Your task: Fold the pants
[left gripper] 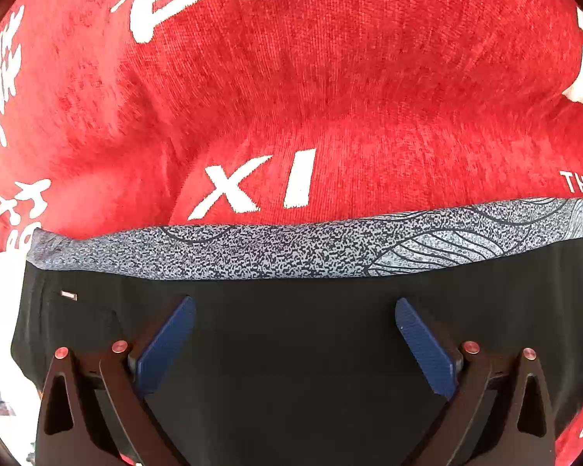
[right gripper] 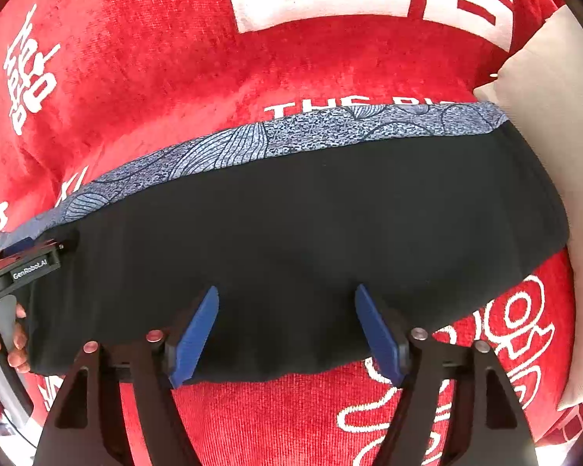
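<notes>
Black pants (right gripper: 311, 233) lie folded into a wide flat band on a red blanket (right gripper: 175, 77). A grey-blue patterned waistband (right gripper: 291, 136) runs along their far edge. In the left wrist view the pants (left gripper: 291, 349) fill the lower half, with the waistband (left gripper: 291, 248) above. My left gripper (left gripper: 295, 303) is open and empty, hovering over the black cloth. My right gripper (right gripper: 287, 291) is open and empty over the pants' near edge. The left gripper's body (right gripper: 23, 268) shows at the pants' left end in the right wrist view.
The red blanket (left gripper: 291, 77) carries large white characters and letters. A cream pillow (right gripper: 555, 155) lies against the pants' right end. A hand (right gripper: 15, 334) holds the left gripper's handle at the left edge.
</notes>
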`<state>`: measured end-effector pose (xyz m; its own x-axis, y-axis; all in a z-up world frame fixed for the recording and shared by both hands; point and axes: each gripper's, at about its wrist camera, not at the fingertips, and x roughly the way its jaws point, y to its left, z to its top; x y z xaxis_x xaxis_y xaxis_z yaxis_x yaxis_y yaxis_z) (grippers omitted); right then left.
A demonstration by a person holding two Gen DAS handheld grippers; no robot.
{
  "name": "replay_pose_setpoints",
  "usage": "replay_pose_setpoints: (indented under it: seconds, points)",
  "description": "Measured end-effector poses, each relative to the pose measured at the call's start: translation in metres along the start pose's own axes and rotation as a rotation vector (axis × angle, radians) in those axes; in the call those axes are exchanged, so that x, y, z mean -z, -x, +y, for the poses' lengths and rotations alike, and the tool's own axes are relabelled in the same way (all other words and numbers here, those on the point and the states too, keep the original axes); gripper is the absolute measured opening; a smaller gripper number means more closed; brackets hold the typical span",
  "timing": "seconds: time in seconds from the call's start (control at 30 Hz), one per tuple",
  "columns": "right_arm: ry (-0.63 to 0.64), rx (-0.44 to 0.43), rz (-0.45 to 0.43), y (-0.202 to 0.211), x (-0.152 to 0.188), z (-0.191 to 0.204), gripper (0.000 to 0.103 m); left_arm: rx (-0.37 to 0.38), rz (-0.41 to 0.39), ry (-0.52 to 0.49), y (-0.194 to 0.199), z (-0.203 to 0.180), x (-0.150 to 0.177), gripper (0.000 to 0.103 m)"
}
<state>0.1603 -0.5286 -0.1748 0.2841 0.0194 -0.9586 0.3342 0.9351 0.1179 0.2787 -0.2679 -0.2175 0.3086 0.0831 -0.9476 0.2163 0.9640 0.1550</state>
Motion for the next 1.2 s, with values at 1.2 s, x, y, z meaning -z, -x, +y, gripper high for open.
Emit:
replay_pose_setpoints:
  seconds: [1.2]
  points:
    - [-0.521,-0.288,-0.087,0.048,0.057,-0.143,0.077,0.180,0.010,-0.160,0.074,-0.137,0.002,0.103]
